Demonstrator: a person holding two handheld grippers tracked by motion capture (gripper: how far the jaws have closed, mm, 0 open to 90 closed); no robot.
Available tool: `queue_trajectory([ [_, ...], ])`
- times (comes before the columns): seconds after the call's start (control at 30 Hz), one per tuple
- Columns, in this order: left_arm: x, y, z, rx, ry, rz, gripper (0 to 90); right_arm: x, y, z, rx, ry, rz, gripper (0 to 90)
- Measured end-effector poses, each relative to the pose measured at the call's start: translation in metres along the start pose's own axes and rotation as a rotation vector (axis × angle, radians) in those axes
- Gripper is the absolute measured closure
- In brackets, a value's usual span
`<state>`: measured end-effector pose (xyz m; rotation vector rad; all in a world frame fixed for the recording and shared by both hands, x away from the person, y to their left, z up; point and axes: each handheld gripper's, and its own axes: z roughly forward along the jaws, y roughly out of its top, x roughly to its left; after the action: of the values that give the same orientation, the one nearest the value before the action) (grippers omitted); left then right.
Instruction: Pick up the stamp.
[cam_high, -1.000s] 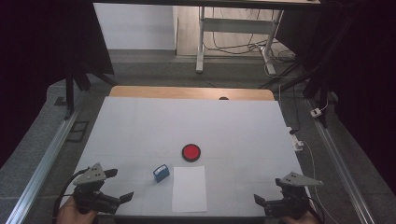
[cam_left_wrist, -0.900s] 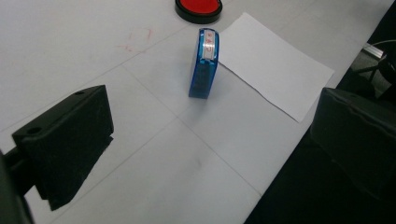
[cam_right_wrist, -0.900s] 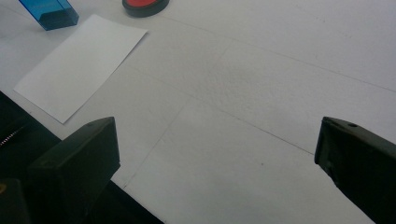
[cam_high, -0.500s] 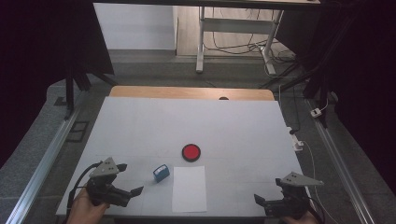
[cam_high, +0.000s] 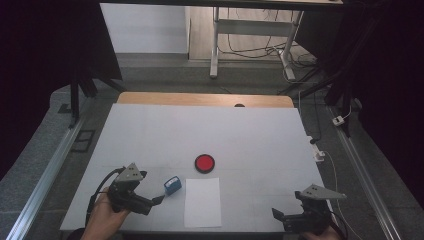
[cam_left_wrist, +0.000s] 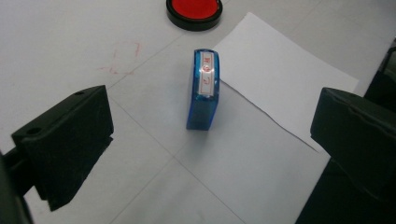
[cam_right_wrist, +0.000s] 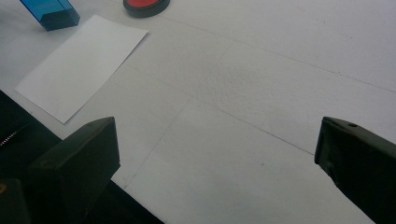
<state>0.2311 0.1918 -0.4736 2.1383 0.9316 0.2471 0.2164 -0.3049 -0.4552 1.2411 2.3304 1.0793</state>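
The left tool (cam_high: 156, 200) is wide open and holds nothing. Just ahead of it, near its tips, lies the blue stamp (cam_high: 173, 185) on the white tabletop (cam_high: 150, 135), right beside the sheet of paper (cam_high: 202, 201). The red ink pad (cam_high: 204, 163) sits past them. The right tool (cam_high: 278, 214) is wide open too, well apart from the stamp.
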Motion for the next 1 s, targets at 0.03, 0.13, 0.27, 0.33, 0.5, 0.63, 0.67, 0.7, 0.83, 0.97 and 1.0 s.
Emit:
queue_trajectory([
  [0.03,0.0,0.001,0.002,0.006,0.002,0.004,0.0,0.0,0.0,0.0,0.0,0.0,0.0,0.4],
  [0.13,0.001,0.005,0.008,0.026,0.013,0.011,0.0,0.0,0.0,0.0,0.001,0.0,0.0,0.4],
  [0.27,0.002,0.01,0.017,0.052,-0.007,0.041,0.0,0.0,0.0,0.0,0.004,0.0,-0.002,0.4],
  [0.33,0.003,0.013,0.021,0.059,-0.012,0.047,0.0,0.0,0.0,0.0,0.003,0.0,-0.002,0.4],
  [0.5,0.004,0.02,0.036,0.103,-0.009,0.066,0.0,0.0,0.0,0.0,0.002,0.002,0.0,0.4],
  [0.63,0.004,0.024,0.047,0.131,-0.002,0.08,0.0,0.0,0.0,0.0,0.004,0.002,-0.002,0.4],
  [0.67,0.005,0.025,0.05,0.135,-0.002,0.081,0.0,0.0,0.0,0.0,0.004,0.002,-0.002,0.4],
  [0.7,0.005,0.026,0.052,0.14,-0.003,0.081,0.0,0.0,0.0,0.0,0.004,0.002,-0.002,0.4],
  [0.83,0.005,0.028,0.059,0.157,0.011,0.097,0.5,0.0,0.0,0.0,0.002,0.003,-0.001,0.4],
  [0.97,0.005,0.028,0.059,0.164,0.005,0.106,13.2,0.0,0.0,0.0,0.002,0.005,-0.001,0.4],
  [1.0,0.005,0.028,0.059,0.169,0.006,0.117,18.5,0.0,0.0,0.0,0.001,0.004,-0.002,0.5],
])
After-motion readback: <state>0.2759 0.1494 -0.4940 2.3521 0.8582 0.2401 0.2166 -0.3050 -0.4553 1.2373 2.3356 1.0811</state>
